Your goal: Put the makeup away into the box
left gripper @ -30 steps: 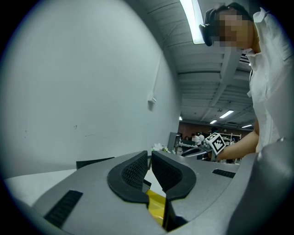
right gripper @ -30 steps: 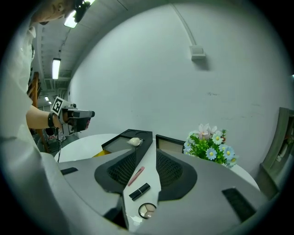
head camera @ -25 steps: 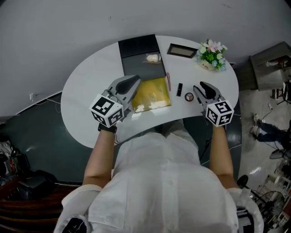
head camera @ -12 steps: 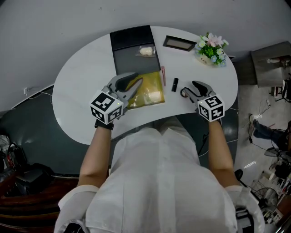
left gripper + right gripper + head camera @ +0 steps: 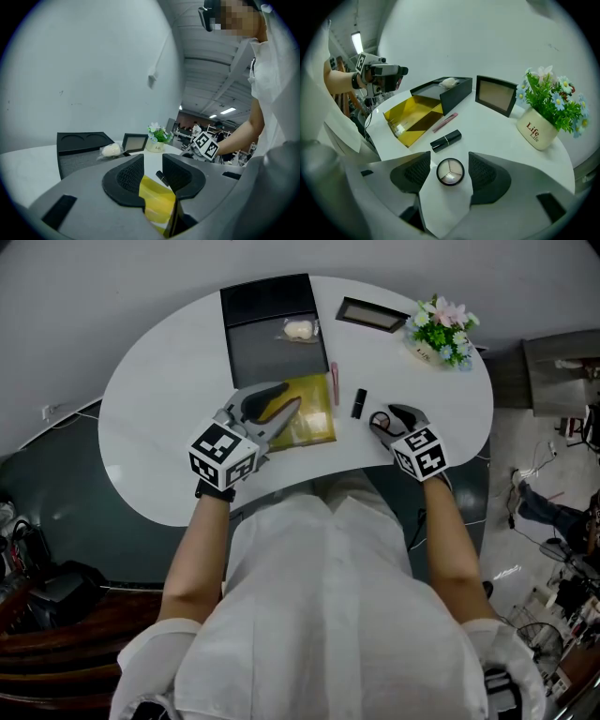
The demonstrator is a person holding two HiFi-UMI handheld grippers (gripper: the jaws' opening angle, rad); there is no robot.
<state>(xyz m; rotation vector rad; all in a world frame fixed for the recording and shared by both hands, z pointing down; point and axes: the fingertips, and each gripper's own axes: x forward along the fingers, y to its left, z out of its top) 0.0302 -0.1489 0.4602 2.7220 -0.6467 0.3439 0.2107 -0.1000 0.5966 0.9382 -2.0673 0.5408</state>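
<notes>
White table (image 5: 150, 418) ahead: we see both jaw sets just opened wide. Our right gripper (image 5: 384, 420) flanks the round compact (image 5: 450, 172) without contact. Our left gripper (image 5: 153, 169) straddles the yellow box (image 5: 317, 416) edge, at the compact's nine o'clock.

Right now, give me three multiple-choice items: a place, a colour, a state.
1. Where is the round compact? A in the black box; B between the right gripper's jaws; C beside the flowerpot.
2. What colour is the lipstick tube? A black; B pink; C gold.
3. The right gripper is: A shut on the compact; B shut on the lipstick; C open.
B: it lies between the jaws. A: the tube is black. C: the jaws, just opened wider, stand clear of the compact between them.
</notes>
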